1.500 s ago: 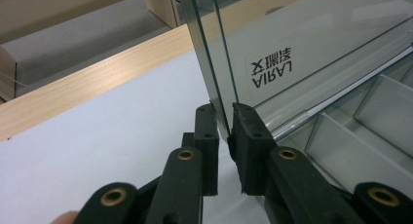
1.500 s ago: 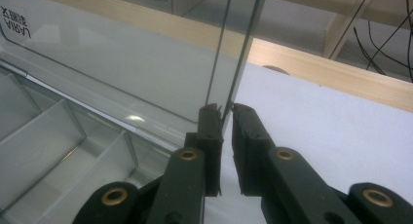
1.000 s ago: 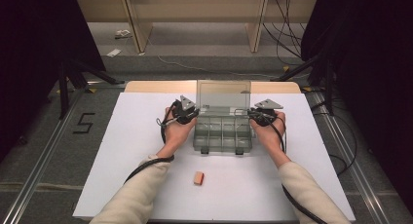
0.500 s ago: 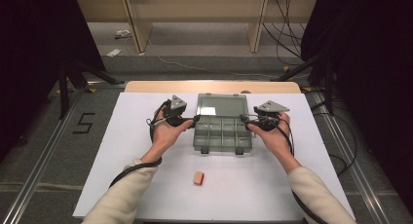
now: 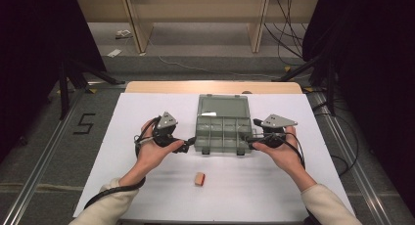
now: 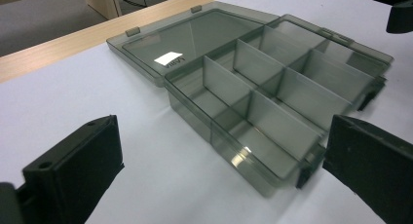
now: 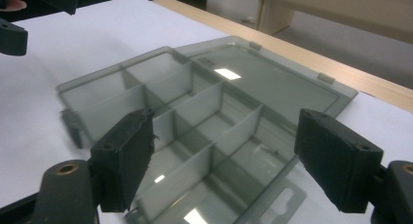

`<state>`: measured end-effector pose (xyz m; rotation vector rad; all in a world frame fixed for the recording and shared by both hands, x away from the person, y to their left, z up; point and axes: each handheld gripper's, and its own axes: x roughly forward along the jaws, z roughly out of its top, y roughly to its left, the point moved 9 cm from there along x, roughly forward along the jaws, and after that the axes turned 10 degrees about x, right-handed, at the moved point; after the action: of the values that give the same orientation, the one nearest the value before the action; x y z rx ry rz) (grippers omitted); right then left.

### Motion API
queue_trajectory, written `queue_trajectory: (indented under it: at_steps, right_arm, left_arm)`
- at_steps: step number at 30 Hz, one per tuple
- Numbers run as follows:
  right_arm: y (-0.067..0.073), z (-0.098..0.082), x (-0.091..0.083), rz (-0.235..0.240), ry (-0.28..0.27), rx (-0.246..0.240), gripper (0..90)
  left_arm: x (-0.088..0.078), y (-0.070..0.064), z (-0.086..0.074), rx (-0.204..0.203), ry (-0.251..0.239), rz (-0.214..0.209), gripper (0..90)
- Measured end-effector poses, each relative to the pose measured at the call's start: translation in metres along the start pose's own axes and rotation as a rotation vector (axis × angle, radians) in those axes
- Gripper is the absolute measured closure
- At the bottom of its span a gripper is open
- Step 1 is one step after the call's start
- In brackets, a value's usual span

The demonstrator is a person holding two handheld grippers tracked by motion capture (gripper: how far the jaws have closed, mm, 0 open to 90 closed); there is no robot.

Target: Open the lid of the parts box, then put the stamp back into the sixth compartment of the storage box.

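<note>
We see the smoky-grey clear plastic compartment box [image 5: 222,133] lying open near the far edge of the white table [image 5: 122,176], lid flat behind it. Left gripper [image 5: 188,147] & right gripper [image 5: 249,139] flank it just beside its near corners; jaws have just been opening, now wide, holding nothing. Small tan block [image 5: 199,178] sits near the front edge.

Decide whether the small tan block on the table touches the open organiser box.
Apart. The high view shows the small tan block lying alone nearer the person, with a strip of bare white table between it and the organiser box.
</note>
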<state>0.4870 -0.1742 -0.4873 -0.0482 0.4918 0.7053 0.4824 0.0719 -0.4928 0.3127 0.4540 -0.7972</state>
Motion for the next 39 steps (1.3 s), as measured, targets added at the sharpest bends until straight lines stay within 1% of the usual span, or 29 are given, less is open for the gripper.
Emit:
queue_trajectory:
  at_steps: [2,3,4,5,7,8,9,10,11,13,14,15,16,17,18,20,21,23,26,28,32,34,37,39]
  right_arm:
    - [0.006,-0.003,-0.003,0.017,0.004,-0.007,23.1]
    - [0.009,-0.005,-0.004,0.026,0.007,-0.008,23.1]
    - [0.009,-0.005,-0.004,0.026,0.007,-0.008,23.1]
    - [0.015,-0.008,-0.007,0.046,0.014,-0.009,23.2]
    - [0.018,-0.01,-0.008,0.054,0.02,-0.011,23.2]
    - [0.023,-0.014,-0.011,0.067,0.026,-0.013,23.2]
    - [0.025,-0.016,-0.012,0.075,0.028,-0.012,23.2]
    - [0.025,-0.016,-0.012,0.075,0.028,-0.012,23.2]
    - [0.03,-0.019,-0.015,0.086,0.034,-0.013,23.2]
    - [0.032,-0.021,-0.016,0.089,0.035,-0.015,23.2]
    - [0.036,-0.023,-0.019,0.099,0.037,-0.02,23.2]
    - [0.038,-0.024,-0.02,0.101,0.038,-0.021,23.2]
    - [0.04,-0.025,-0.022,0.105,0.037,-0.02,23.3]
    - [0.04,-0.025,-0.022,0.105,0.037,-0.02,23.3]
    - [0.044,-0.029,-0.026,0.113,0.038,-0.02,23.4]
    - [0.047,-0.031,-0.027,0.12,0.037,-0.02,23.5]
    - [0.05,-0.035,-0.029,0.127,0.046,-0.026,23.5]
    - [0.052,-0.037,-0.03,0.131,0.05,-0.033,23.6]
    - [0.053,-0.036,-0.03,0.134,0.047,-0.034,23.7]
    - [0.054,-0.036,-0.03,0.136,0.043,-0.032,23.7]
    - [0.054,-0.036,-0.029,0.141,0.039,-0.032,23.7]
    - [0.058,-0.035,-0.028,0.152,0.036,-0.036,24.1]
    - [0.061,-0.037,-0.027,0.165,0.043,-0.039,24.3]
    - [0.066,-0.039,-0.025,0.181,0.054,-0.046,24.9]
  left_arm:
    - [-0.01,-0.006,-0.005,0.014,-0.002,0.002,0.0]
    - [-0.01,-0.006,-0.005,0.014,-0.002,0.002,0.0]
    - [-0.013,-0.008,-0.007,0.019,-0.004,0.006,0.0]
    - [-0.016,-0.01,-0.009,0.026,-0.003,0.009,0.0]
    - [-0.022,-0.015,-0.013,0.033,-0.005,0.009,0.0]
    - [-0.024,-0.018,-0.016,0.033,-0.006,0.008,0.0]
    - [-0.029,-0.022,-0.02,0.05,-0.004,0.007,0.0]
    - [-0.029,-0.022,-0.02,0.05,-0.004,0.007,0.0]
    - [-0.031,-0.024,-0.021,0.051,-0.004,0.009,0.0]
    - [-0.035,-0.027,-0.024,0.052,-0.009,0.009,0.0]
    - [-0.039,-0.03,-0.026,0.062,-0.009,0.011,0.0]
    - [-0.039,-0.03,-0.026,0.062,-0.009,0.011,0.0]
    - [-0.041,-0.032,-0.029,0.082,-0.006,0.008,0.0]
    - [-0.041,-0.032,-0.029,0.082,-0.006,0.008,0.0]
    - [-0.041,-0.032,-0.03,0.086,-0.005,0.01,0.0]
    - [-0.04,-0.032,-0.031,0.083,-0.004,0.009,0.0]
    - [-0.04,-0.032,-0.031,0.084,-0.003,0.009,0.0]
    - [-0.04,-0.031,-0.032,0.089,0.0,0.014,0.0]
    - [-0.041,-0.031,-0.031,0.09,-0.003,0.016,0.0]
    - [-0.041,-0.031,-0.031,0.087,-0.006,0.01,0.0]
    - [-0.041,-0.029,-0.032,0.075,-0.006,0.012,0.0]
    - [-0.041,-0.027,-0.031,0.068,-0.01,0.016,0.0]
    - [-0.042,-0.026,-0.031,0.064,-0.011,0.021,0.0]
    - [-0.041,-0.026,-0.03,0.062,-0.013,0.02,0.0]
